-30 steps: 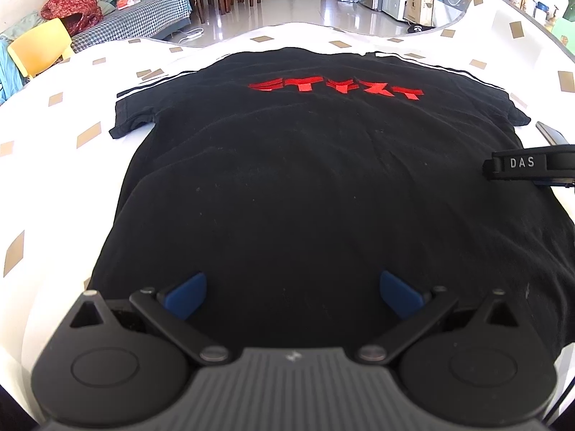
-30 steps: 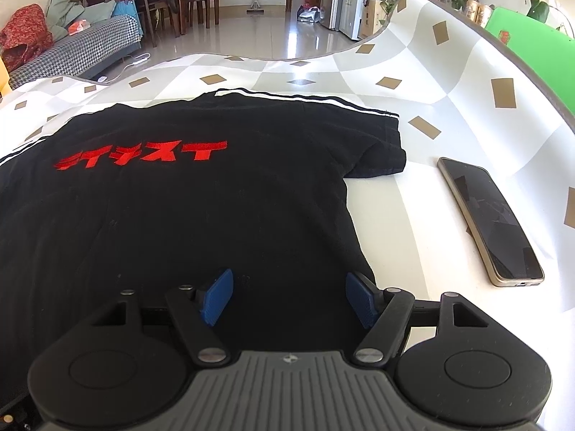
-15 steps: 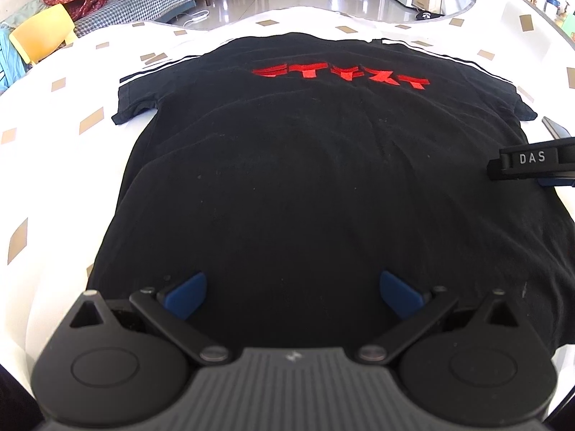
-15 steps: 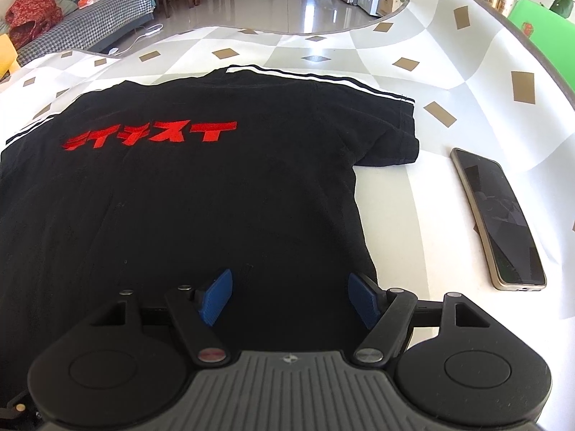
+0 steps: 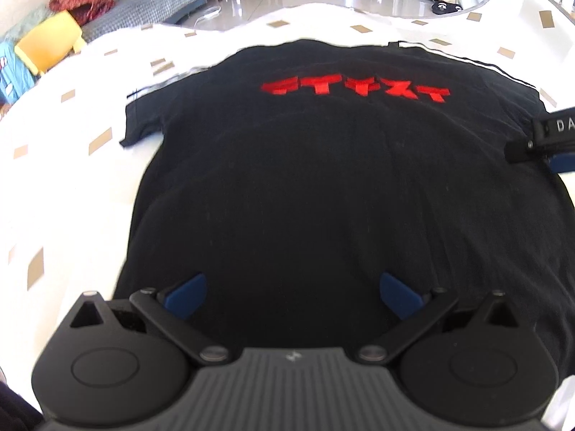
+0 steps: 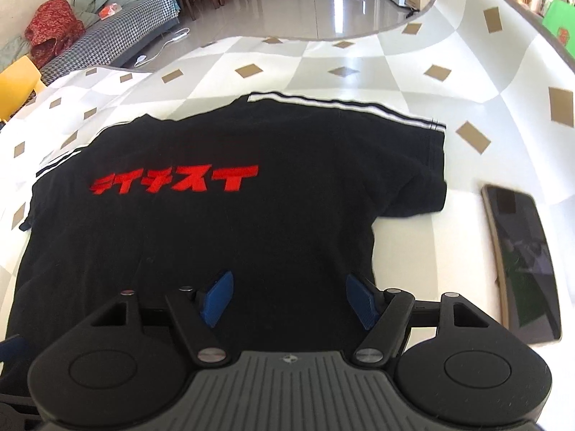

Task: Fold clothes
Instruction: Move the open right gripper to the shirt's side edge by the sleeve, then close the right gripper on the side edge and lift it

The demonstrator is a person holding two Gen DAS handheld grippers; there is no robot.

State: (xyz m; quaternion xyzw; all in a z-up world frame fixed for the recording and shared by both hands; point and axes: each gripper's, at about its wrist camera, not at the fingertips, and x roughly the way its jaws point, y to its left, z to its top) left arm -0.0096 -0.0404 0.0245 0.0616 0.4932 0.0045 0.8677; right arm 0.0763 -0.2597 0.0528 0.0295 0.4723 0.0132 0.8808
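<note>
**Black T-shirt lies flat, both grippers spread above its near hem**

The black T-shirt (image 5: 323, 186) lies spread flat on the tabletop (image 6: 413, 244), which is covered with a white cloth bearing grey checks and tan diamonds. A row of red characters (image 6: 176, 181) runs across its upper part, and white stripes trim the sleeve edges toward the table's far edge. Its right sleeve (image 6: 413, 179) reaches toward the table's right side; its left sleeve (image 5: 143, 122) points toward the left side.

The left gripper (image 5: 293, 296) hangs over the shirt's near part with its jaws spread wide. Nothing sits between the blue pads (image 5: 187, 294), and whether they touch the fabric cannot be told. The right gripper (image 6: 289, 300) is over the shirt's near right part, jaws likewise well apart and empty, narrowing only slightly; its right-hand pad is roughly over the shirt's side edge. In the left wrist view, part of the right gripper enters at the right frame edge, cut off, with only the letters "DA" readable.

A smartphone (image 6: 524, 262) lies screen up on the tabletop to the right of the shirt, apart from it, near the table's right edge.

The shirt's near hem is hidden behind both gripper bodies. The left wrist view is blurred, so folds in the cloth are hard to make out. Beyond the table's far edge are a shiny tiled floor, a houndstooth sofa (image 6: 118, 43) and a yellow chair (image 5: 50, 46).
</note>
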